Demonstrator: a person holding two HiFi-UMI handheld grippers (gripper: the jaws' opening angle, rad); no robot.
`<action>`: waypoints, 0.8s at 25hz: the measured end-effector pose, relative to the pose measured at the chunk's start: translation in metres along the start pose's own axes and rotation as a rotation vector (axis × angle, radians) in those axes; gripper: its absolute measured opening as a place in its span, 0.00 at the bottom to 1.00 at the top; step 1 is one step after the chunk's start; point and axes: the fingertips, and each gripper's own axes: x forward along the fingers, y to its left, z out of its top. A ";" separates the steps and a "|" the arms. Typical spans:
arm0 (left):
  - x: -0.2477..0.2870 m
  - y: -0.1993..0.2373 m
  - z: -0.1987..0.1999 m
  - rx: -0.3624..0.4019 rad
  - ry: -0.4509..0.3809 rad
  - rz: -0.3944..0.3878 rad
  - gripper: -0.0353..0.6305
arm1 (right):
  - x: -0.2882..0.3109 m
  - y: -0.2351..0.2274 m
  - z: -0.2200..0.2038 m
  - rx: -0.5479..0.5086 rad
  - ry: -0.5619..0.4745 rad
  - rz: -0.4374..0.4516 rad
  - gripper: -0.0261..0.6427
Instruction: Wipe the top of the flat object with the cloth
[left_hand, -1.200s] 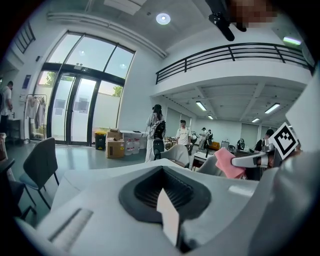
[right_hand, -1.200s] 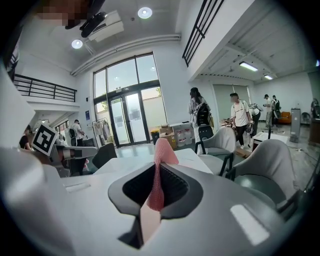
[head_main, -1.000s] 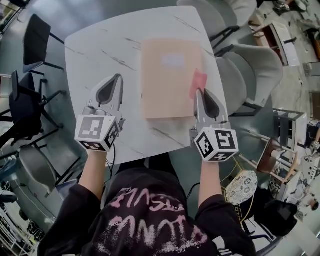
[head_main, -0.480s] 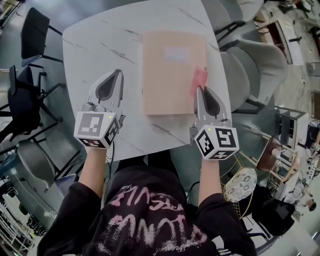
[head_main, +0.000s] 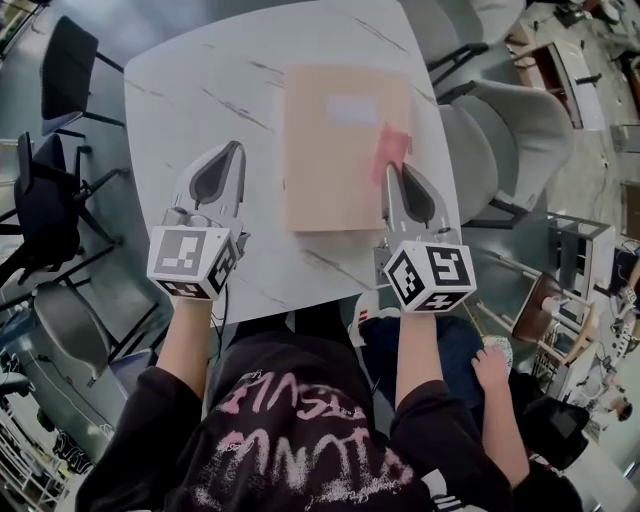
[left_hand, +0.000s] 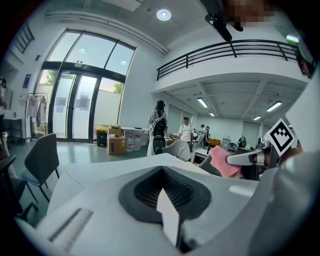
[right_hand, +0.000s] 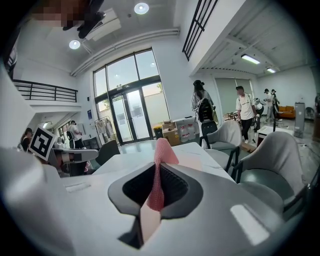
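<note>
Pink cloth (head_main: 393, 148) pinched in right tongs (head_main: 392, 172) over tan flat object (head_main: 335, 150); left tongs (head_main: 234, 153) clenched, empty.

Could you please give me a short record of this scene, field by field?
table: white, marbled
flat object: tan, with a white label, lying flat on the table
cloth: pink, over the flat object's right edge
right gripper: shut on the cloth
left gripper: shut, empty, over the table left of the flat object
</note>
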 end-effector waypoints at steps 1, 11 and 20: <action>-0.001 0.001 0.000 -0.002 0.000 0.003 0.06 | 0.003 0.003 0.001 -0.001 0.000 0.007 0.11; -0.004 0.010 0.000 0.004 0.002 0.023 0.06 | 0.030 0.032 0.015 -0.035 0.006 0.083 0.11; -0.006 0.015 -0.001 0.012 -0.013 0.026 0.06 | 0.060 0.066 0.028 -0.060 0.007 0.169 0.11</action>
